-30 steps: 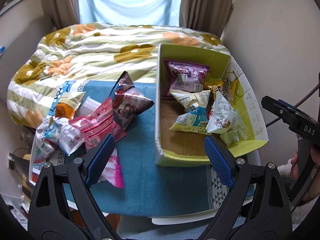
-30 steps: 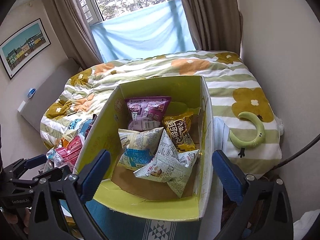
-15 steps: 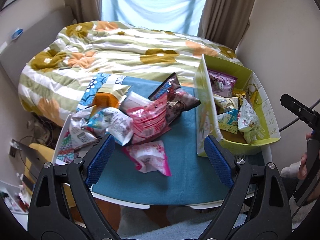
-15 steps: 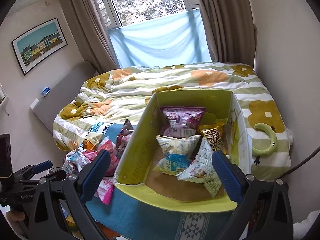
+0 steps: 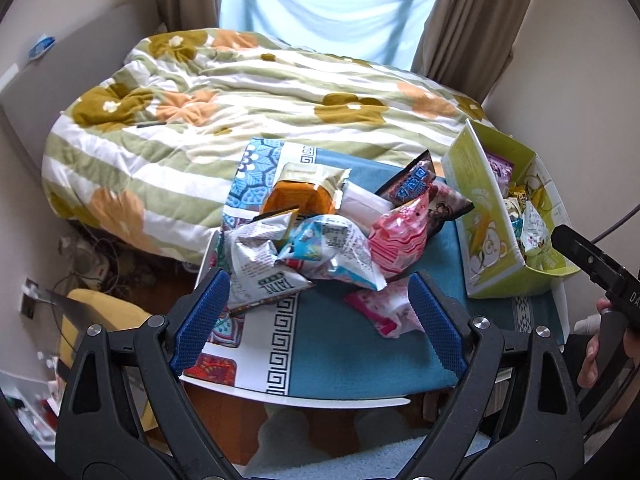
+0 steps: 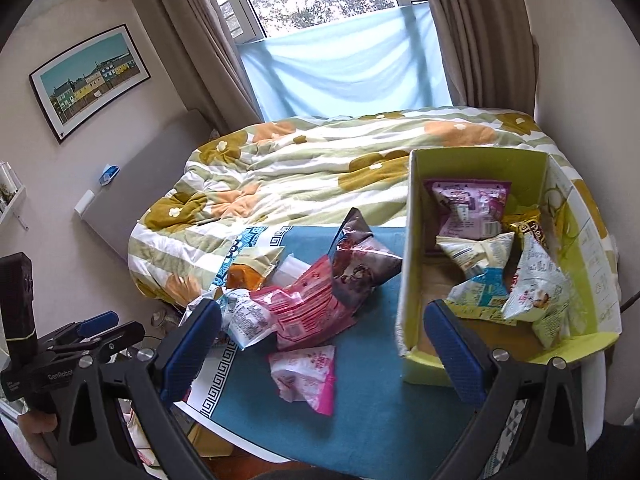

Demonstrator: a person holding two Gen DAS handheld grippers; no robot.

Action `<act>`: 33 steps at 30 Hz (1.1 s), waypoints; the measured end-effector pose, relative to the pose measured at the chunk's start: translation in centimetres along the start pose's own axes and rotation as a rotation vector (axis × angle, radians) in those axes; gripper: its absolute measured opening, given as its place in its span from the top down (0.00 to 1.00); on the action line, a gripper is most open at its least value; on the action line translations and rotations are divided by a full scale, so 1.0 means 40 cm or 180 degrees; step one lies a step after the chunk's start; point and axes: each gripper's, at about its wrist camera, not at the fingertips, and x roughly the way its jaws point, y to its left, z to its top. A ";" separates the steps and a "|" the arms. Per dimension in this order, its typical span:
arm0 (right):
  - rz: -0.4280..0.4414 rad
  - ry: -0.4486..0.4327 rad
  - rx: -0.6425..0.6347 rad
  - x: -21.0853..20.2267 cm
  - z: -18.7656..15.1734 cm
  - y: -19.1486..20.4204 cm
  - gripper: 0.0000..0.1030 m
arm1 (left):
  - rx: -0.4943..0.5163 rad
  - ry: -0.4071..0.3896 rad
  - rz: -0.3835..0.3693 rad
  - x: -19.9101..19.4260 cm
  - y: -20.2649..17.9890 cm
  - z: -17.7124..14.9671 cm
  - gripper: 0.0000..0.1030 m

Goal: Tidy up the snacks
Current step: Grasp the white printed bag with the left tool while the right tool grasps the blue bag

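A heap of snack bags (image 5: 320, 236) (image 6: 296, 300) lies on the blue mat (image 5: 352, 356) (image 6: 372, 412) of a small table. One small pink pack (image 5: 384, 312) (image 6: 306, 372) lies apart at the front. A yellow-green box (image 5: 476, 236) (image 6: 412, 264) at the right holds several bags. My left gripper (image 5: 320, 316) hovers open over the front of the heap, empty. My right gripper (image 6: 324, 348) hangs open above the pink pack and the box's near left corner, holding nothing.
A bed with a flowered striped quilt (image 5: 248, 92) (image 6: 304, 160) lies behind the table. Curtains (image 6: 480, 32) and a window are beyond it. A wall (image 5: 580, 80) stands close on the right. Clutter and a yellow cushion (image 5: 104, 312) lie on the floor at left.
Both grippers have swung left from the box toward the heap of bags. The box has slid to the right in both views. Neither jaw width has changed.
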 end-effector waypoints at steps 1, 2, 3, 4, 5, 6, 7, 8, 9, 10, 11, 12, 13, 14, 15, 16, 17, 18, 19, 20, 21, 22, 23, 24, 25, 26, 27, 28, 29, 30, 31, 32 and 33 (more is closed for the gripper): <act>-0.0013 0.0020 -0.0003 0.010 -0.006 0.016 0.02 | -0.0004 0.0031 -0.0015 0.009 0.021 0.003 0.13; -0.0032 0.0033 -0.0010 0.021 -0.011 0.034 0.02 | -0.0011 0.0060 -0.0036 0.018 0.044 0.007 0.13; -0.0051 0.0042 -0.0022 0.031 -0.014 0.050 0.02 | -0.0020 0.0087 -0.0060 0.028 0.066 0.010 0.13; -0.0062 0.0054 -0.0042 0.043 -0.016 0.066 0.02 | -0.0033 0.0122 -0.0088 0.039 0.089 0.014 0.13; -0.0076 0.0057 -0.0076 0.054 -0.019 0.085 0.02 | -0.0042 0.0158 -0.0115 0.052 0.110 0.017 0.13; -0.0094 0.0057 -0.0122 0.066 -0.021 0.104 0.02 | -0.0049 0.0194 -0.0145 0.064 0.128 0.021 0.13; -0.0094 0.0075 -0.0171 0.080 -0.022 0.122 0.02 | -0.0052 0.0231 -0.0174 0.079 0.147 0.024 0.13; -0.0078 0.0096 -0.0215 0.094 -0.028 0.140 0.02 | -0.0055 0.0263 -0.0194 0.092 0.163 0.028 0.13; -0.0057 0.0118 -0.0261 0.110 -0.030 0.155 0.02 | -0.0062 0.0294 -0.0211 0.107 0.178 0.032 0.13; -0.0046 0.0151 -0.0312 0.128 -0.032 0.170 0.02 | -0.0077 0.0316 -0.0227 0.121 0.192 0.036 0.13; -0.0045 0.0193 -0.0371 0.147 -0.034 0.182 0.02 | -0.0105 0.0335 -0.0242 0.137 0.204 0.041 0.13; -0.0038 0.0236 -0.0439 0.164 -0.035 0.195 0.02 | -0.0141 0.0361 -0.0255 0.154 0.214 0.043 0.13; -0.0027 0.0275 -0.0507 0.181 -0.036 0.205 0.02 | -0.0183 0.0403 -0.0278 0.174 0.223 0.046 0.13; -0.0018 0.0317 -0.0585 0.197 -0.036 0.217 0.02 | -0.0223 0.0439 -0.0302 0.193 0.232 0.049 0.13; -0.0004 0.0355 -0.0681 0.213 -0.036 0.227 0.02 | -0.0257 0.0478 -0.0323 0.214 0.237 0.050 0.13; 0.0008 0.0383 -0.0786 0.227 -0.036 0.236 0.02 | -0.0282 0.0530 -0.0342 0.238 0.241 0.051 0.13; 0.0020 0.0416 -0.0898 0.244 -0.035 0.245 0.02 | -0.0303 0.0580 -0.0352 0.260 0.244 0.052 0.13; 0.0043 0.0453 -0.1002 0.261 -0.034 0.254 0.02 | -0.0323 0.0624 -0.0351 0.281 0.247 0.051 0.13; 0.0070 0.0489 -0.1096 0.279 -0.032 0.259 0.02 | -0.0351 0.0663 -0.0346 0.300 0.247 0.050 0.13; 0.0100 0.0532 -0.1190 0.298 -0.030 0.265 0.02 | -0.0382 0.0696 -0.0352 0.318 0.248 0.049 0.16; 0.0130 0.0589 -0.1284 0.319 -0.031 0.273 0.02 | -0.0407 0.0729 -0.0357 0.335 0.248 0.048 0.20; 0.0153 0.0640 -0.1384 0.338 -0.030 0.279 0.02 | -0.0420 0.0767 -0.0343 0.352 0.245 0.047 0.22; 0.0166 0.0680 -0.1493 0.355 -0.031 0.286 0.02 | -0.0427 0.0810 -0.0320 0.367 0.243 0.046 0.25; 0.0183 0.0722 -0.1608 0.372 -0.031 0.293 0.02 | -0.0433 0.0852 -0.0305 0.381 0.242 0.044 0.28; 0.0199 0.0772 -0.1715 0.389 -0.032 0.299 0.02 | -0.0442 0.0884 -0.0303 0.394 0.241 0.043 0.29; 0.0202 0.0815 -0.1810 0.403 -0.032 0.303 0.02 | -0.0452 0.0904 -0.0303 0.404 0.240 0.041 0.29; 0.0209 0.0862 -0.1904 0.418 -0.032 0.308 0.02 | -0.0456 0.0925 -0.0300 0.413 0.239 0.040 0.29; 0.0223 0.0907 -0.1991 0.433 -0.030 0.313 0.02 | -0.0458 0.0944 -0.0292 0.423 0.237 0.039 0.29; 0.0241 0.0945 -0.2072 0.446 -0.029 0.317 0.02 | -0.0467 0.0961 -0.0278 0.431 0.236 0.038 0.30; 0.0255 0.0990 -0.2148 0.458 -0.028 0.320 0.02 | -0.0480 0.0975 -0.0272 0.439 0.236 0.038 0.30; 0.0272 0.1036 -0.2224 0.471 -0.028 0.323 0.02 | -0.0499 0.0985 -0.0279 0.445 0.237 0.038 0.31; 0.0297 0.1092 -0.2296 0.482 -0.030 0.324 0.02 | -0.0514 0.0997 -0.0282 0.451 0.236 0.037 0.31; 0.0311 0.1154 -0.2374 0.495 -0.031 0.326 0.02 | -0.0521 0.1014 -0.0288 0.457 0.234 0.036 0.35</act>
